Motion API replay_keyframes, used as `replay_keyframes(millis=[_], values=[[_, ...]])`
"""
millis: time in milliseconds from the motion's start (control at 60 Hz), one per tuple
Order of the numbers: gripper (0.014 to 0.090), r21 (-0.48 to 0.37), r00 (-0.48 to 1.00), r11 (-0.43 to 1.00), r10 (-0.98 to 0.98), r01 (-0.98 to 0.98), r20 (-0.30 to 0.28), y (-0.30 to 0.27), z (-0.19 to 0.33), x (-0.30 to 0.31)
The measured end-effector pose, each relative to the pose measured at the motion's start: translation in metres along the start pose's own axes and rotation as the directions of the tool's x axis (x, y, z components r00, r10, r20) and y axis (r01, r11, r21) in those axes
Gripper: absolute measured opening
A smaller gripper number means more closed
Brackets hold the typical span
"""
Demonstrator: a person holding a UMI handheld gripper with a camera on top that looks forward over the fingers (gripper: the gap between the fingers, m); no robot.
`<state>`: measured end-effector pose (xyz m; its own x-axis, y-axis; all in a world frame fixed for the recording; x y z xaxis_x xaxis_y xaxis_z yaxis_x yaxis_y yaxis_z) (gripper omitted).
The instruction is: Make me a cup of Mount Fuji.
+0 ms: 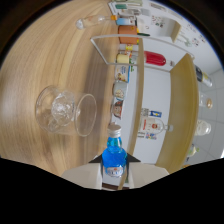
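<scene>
Bottle: we've got the blue bottle (114, 157) w/ its pale cap pinched in the gripper (116, 176), both fingers pressing its sides near the label. The whole view is rolled sideways, so we read the bottle as tipped over for a pour.
Why held so: the grip sits low on the body, leaving neck & cap free to aim at the glass. Cap looks on; can't tell for sure.
Glass: the clear glass (67, 111) w/ ice in it stands on the wooden counter (45, 60), just ahead of the fingers & off to one side of the bottle's neck. It's near, not touching.
Second glass: another clear glass (89, 22) sits well beyond, further along the counter, apart from the action.
Shelf: a shelf unit (142, 60) beyond the bottle carries jars & more bottles, incl. a red one (154, 59) & a clear labelled one (152, 125). Stock is kept within reach, we reckon.
Stage: we judge it's the blue-liquor step, liquid not yet in the glass.
Risk: neck isn't over the rim yet, so pouring now would spill on the counter.
</scene>
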<state>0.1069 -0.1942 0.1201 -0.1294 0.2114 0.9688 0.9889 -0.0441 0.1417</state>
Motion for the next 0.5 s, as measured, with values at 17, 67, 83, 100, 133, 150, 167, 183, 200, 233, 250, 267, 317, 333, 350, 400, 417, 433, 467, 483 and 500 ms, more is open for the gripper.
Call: replay_keyframes(millis=[17, 67, 83, 100, 133, 150, 167, 183, 200, 233, 250, 267, 317, 333, 350, 400, 417, 433, 467, 483, 500], values=[[0.0355, 0.001, 1.0, 1.0, -0.03, 0.03, -0.006, 0.0, 0.001, 0.001], [0.0356, -0.005, 0.994, 0.994, -0.112, 0.112, -0.012, 0.0, 0.003, 0.0], [0.0356, -0.003, 0.991, 0.991, -0.131, 0.131, -0.011, 0.0, 0.003, -0.001], [0.0357, -0.001, 0.989, 0.989, -0.148, 0.148, -0.01, 0.0, 0.003, -0.001], [0.0352, -0.003, 0.983, 0.983, -0.184, 0.184, -0.016, 0.001, 0.006, 0.0], [0.0351, -0.009, 0.98, 0.98, -0.2, 0.2, -0.019, 0.001, 0.005, 0.0], [0.0356, -0.015, 0.976, 0.977, -0.214, 0.214, -0.021, 0.003, 0.005, 0.001], [0.0356, -0.019, 0.974, 0.974, -0.225, 0.225, -0.021, 0.004, 0.006, 0.001], [0.0355, -0.02, 0.973, 0.973, -0.229, 0.229, -0.019, 0.005, 0.006, 0.001], [0.0356, -0.015, 0.976, 0.976, -0.218, 0.218, -0.016, 0.004, 0.005, -0.001], [0.0355, -0.015, 0.978, 0.978, -0.209, 0.209, -0.015, 0.004, 0.005, -0.001], [0.0355, -0.017, 0.979, 0.979, -0.202, 0.202, -0.013, 0.005, 0.005, -0.001], [0.0357, -0.018, 0.984, 0.984, -0.18, 0.18, -0.012, 0.006, 0.003, 0.001], [0.0356, -0.017, 0.985, 0.985, -0.171, 0.171, -0.012, 0.006, 0.003, 0.003], [0.0357, -0.016, 0.986, 0.986, -0.164, 0.164, -0.015, 0.008, 0.004, 0.005], [0.0356, -0.001, 0.994, 0.994, -0.107, 0.107, -0.019, 0.005, -0.001, 0.011], [0.0356, 0.005, 0.996, 0.996, -0.084, 0.084, -0.019, 0.004, -0.003, 0.013], [0.0357, 0.01, 0.998, 0.998, -0.056, 0.056, -0.021, 0.004, -0.004, 0.016], [0.0355, 0.022, 1.0, 1.0, 0.014, -0.013, -0.025, 0.003, -0.008, 0.023], [0.0355, 0.028, 0.998, 0.998, 0.054, -0.053, -0.027, 0.002, -0.01, 0.027], [0.0356, 0.035, 0.995, 0.995, 0.098, -0.097, -0.028, 0.002, -0.012, 0.031]])
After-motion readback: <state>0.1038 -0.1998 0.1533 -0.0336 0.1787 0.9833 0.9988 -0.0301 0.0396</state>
